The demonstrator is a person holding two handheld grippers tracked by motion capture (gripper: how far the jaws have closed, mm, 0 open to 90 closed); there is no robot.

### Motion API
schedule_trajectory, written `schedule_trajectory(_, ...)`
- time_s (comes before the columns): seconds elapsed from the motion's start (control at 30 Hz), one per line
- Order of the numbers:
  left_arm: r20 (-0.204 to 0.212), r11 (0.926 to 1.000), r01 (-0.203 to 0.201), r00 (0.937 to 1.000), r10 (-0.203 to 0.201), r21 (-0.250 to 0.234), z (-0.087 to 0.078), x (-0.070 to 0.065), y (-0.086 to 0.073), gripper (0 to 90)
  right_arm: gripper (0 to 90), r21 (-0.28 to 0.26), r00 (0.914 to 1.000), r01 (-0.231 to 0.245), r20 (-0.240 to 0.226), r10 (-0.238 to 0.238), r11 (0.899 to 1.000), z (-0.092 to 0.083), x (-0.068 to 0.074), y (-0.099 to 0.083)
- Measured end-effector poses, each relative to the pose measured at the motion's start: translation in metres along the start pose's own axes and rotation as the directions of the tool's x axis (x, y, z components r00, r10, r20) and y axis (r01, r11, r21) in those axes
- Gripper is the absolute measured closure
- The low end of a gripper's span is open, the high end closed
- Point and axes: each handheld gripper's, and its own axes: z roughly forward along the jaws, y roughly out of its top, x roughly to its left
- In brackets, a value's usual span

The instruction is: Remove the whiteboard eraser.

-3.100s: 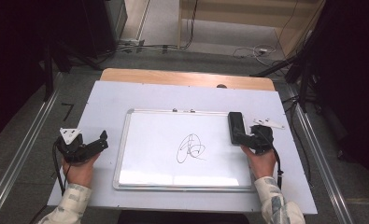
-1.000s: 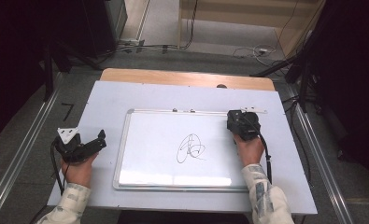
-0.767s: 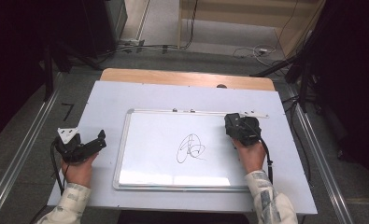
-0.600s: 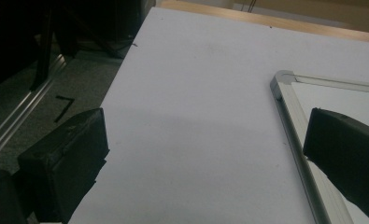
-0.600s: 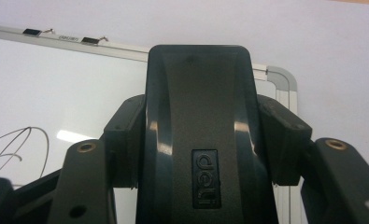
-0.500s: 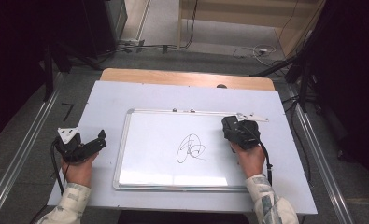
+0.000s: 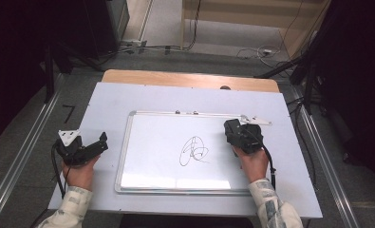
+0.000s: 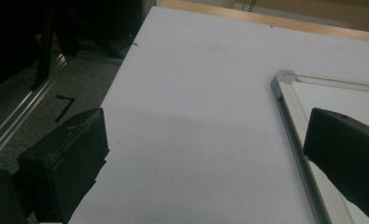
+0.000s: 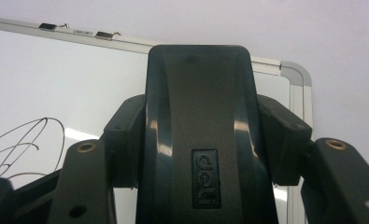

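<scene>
At the whiteboard's (image 7: 175, 156) 2 o'clock corner, the eraser (image 9: 201, 135), rigid, light, glossy plastic, sits clamped across its flanks by the right gripper (image 7: 242, 135), scribble (image 7: 194, 151) toward 8 o'clock. Left gripper (image 7: 83, 149), jaws apart, rests beyond the board's 9 o'clock edge.

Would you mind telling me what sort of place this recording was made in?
Probably a lab or recording workspace, not a home: a white-topped table framed by metal rails, loose cables on the floor, and a whiteboard laid flat for hand-held gripper work.
</scene>
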Motion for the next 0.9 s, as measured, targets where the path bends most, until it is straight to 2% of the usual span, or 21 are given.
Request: schedule_trajectory(0.9, -0.001, 1.0, 0.002, 1.0, -0.002, 0.001, 0.0003, 0.0007, -0.0002, 0.6, 38.6, 0.015, 0.9997, 0.009, -0.021, -0.009, 1.0, 0.008, 0.0084, -0.003)
